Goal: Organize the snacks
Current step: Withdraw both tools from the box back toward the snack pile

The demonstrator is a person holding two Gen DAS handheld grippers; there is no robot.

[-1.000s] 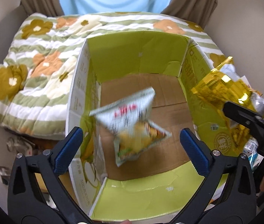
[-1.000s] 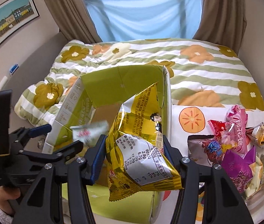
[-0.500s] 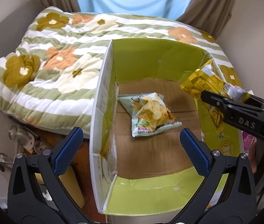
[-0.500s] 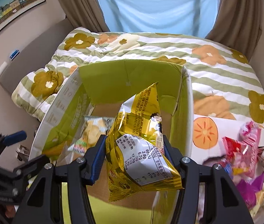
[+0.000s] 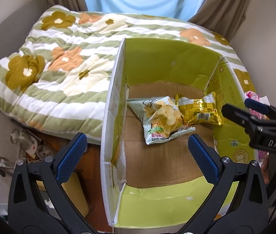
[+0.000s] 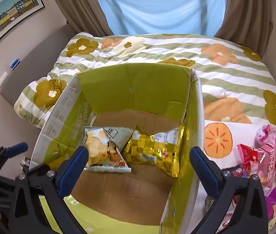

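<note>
Inside the green box, on its cardboard floor, a chip bag and a gold bag lie touching. Left tongs and right tongs hover above, spread wide, holding nothing. More snacks lie beside the box.

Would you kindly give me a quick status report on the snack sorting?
Left tool, right tool open, empty. Chip bag and gold bag in box. More snacks outside, right. Nothing obstructing.
</note>
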